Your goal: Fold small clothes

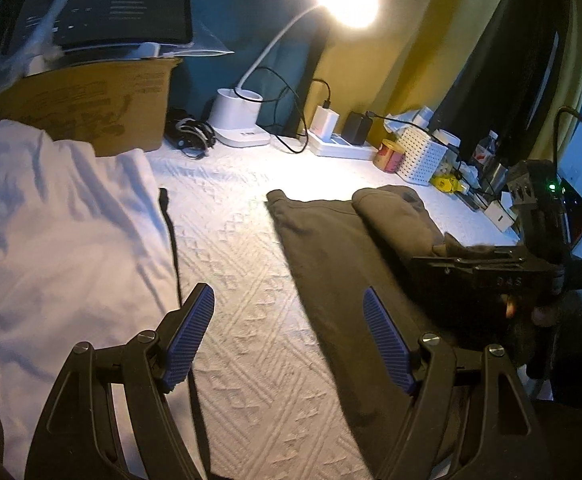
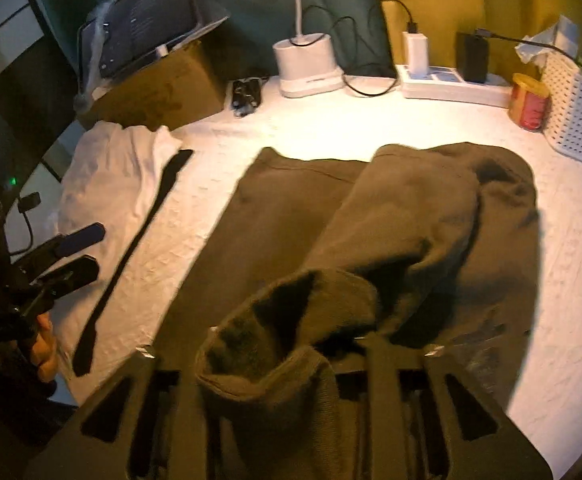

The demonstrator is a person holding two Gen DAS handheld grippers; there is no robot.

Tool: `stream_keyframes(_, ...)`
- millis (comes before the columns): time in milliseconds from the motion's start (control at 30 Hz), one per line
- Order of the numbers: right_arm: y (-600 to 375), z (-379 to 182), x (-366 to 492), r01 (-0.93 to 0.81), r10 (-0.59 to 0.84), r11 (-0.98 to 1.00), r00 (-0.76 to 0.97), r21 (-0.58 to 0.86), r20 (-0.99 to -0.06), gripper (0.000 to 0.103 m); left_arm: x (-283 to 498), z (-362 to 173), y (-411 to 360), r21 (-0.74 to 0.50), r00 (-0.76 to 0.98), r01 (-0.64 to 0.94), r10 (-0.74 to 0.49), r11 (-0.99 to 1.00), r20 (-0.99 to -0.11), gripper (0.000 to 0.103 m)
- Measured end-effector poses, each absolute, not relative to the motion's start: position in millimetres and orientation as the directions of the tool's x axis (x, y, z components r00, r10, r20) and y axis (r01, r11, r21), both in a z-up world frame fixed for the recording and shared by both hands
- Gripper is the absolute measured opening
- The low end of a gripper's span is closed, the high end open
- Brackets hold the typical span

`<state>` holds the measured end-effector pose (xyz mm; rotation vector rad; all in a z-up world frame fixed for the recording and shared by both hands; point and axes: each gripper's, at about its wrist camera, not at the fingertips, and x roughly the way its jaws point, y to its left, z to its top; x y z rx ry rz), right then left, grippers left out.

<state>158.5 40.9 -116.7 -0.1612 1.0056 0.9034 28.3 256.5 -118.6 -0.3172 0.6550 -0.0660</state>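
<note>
A dark olive garment (image 1: 331, 240) lies on the white textured cloth; it also shows in the right wrist view (image 2: 291, 216). One part of it is folded over at its right side (image 2: 443, 208). My right gripper (image 2: 291, 356) is shut on the garment's ribbed cuff (image 2: 267, 368) and holds it lifted; its fingertips are hidden by the fabric. From the left wrist view the right gripper (image 1: 451, 252) sits over the garment's right side. My left gripper (image 1: 287, 340) is open and empty, above the cloth at the garment's left edge; it shows at the left of the right wrist view (image 2: 87, 250).
A white garment (image 1: 59, 216) lies at the left with a black strap (image 1: 171, 240) beside it. A cardboard box (image 1: 103, 104), lamp base (image 1: 239, 116), power strip (image 1: 343, 144), red can (image 1: 389, 156) and white perforated basket (image 1: 423, 156) line the back edge.
</note>
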Motion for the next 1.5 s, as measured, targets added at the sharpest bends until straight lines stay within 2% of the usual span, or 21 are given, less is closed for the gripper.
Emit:
stream_keyframes(33, 43.6, -116.3, 155.2, -0.715, 0.581, 0.64, 0.21, 0.282, -0.786, 0.044, 26.6, -119.0, 258.8, -0.32, 0.795, -0.045, -0.16, 0.946, -0.585, 0.077)
stream_keyframes(100, 46.9, -117.1, 150.2, -0.695, 0.584, 0.646, 0.184, 0.315, -0.791, 0.065, 22.5, -120.3, 264.3, -0.35, 0.8, -0.058, -0.166, 0.935, -0.576, 0.077)
stream_keyframes(200, 54.1, -115.1, 136.4, -0.701, 0.596, 0.625, 0.146, 0.342, -0.79, 0.082, 19.4, -120.6, 268.3, -0.367, 0.806, -0.069, -0.165, 0.928, -0.568, 0.077)
stream_keyframes(367, 55.1, -102.6, 106.3, -0.755, 0.573, 0.595, 0.158, 0.276, -0.804, 0.083, 17.7, -117.6, 264.5, -0.373, 0.808, -0.063, -0.173, 0.926, -0.564, 0.077)
stream_keyframes(533, 29.1, -89.0, 96.4, -0.766, 0.542, 0.62, 0.264, 0.167, -0.798, 0.083, 18.3, -114.0, 248.1, -0.364, 0.798, -0.023, -0.203, 0.931, -0.568, 0.077)
stream_keyframes(833, -59.7, -72.1, 111.9, -0.688, 0.57, 0.698, 0.367, 0.198, -0.735, 0.083, 18.8, -111.8, 204.5, -0.358, 0.76, 0.038, -0.26, 0.933, -0.596, 0.077)
stream_keyframes(1033, -113.8, -79.7, 133.1, -0.603, 0.529, 0.77, 0.421, 0.208, -0.737, 0.083, 19.3, -104.5, 160.6, -0.389, 0.732, 0.17, -0.38, 0.906, -0.565, 0.077)
stream_keyframes(1167, -134.5, -95.6, 136.3, -0.573, 0.523, 0.784, 0.404, 0.237, -0.751, 0.083, 36.2, -122.7, 119.6, -0.339, 0.659, 0.241, -0.41, 0.909, -0.631, 0.076)
stream_keyframes(1200, -137.3, -99.9, 136.1, -0.571, 0.523, 0.784, 0.398, 0.243, -0.754, 0.083, 40.1, -129.5, 110.9, -0.324, 0.638, 0.251, -0.408, 0.912, -0.653, 0.067)
stream_keyframes(1233, -140.5, -104.3, 135.6, -0.568, 0.523, 0.785, 0.393, 0.248, -0.756, 0.083, 42.9, -135.2, 104.4, -0.309, 0.62, 0.256, -0.401, 0.916, -0.674, 0.043)
stream_keyframes(1267, -143.5, -108.6, 135.1, -0.567, 0.522, 0.785, 0.387, 0.251, -0.76, 0.083, 45.4, -142.0, 96.7, -0.291, 0.594, 0.269, -0.396, 0.918, -0.7, 0.032)
stream_keyframes(1300, -144.9, -111.1, 134.9, -0.565, 0.521, 0.786, 0.385, 0.251, -0.762, 0.083, 45.4, -145.3, 92.4, -0.273, 0.586, 0.277, -0.387, 0.921, -0.712, 0.013)
stream_keyframes(1333, -148.2, -115.2, 134.9, -0.562, 0.52, 0.787, 0.381, 0.255, -0.765, 0.083, 44.3, -146.2, 89.2, -0.248, 0.587, 0.285, -0.373, 0.926, -0.718, 0.003)
stream_keyframes(1500, -157.7, -123.6, 134.2, -0.559, 0.522, 0.786, 0.368, 0.265, -0.769, 0.083, 18.0, -117.4, 102.2, -0.183, 0.659, 0.258, -0.311, 0.949, -0.685, 0.002)
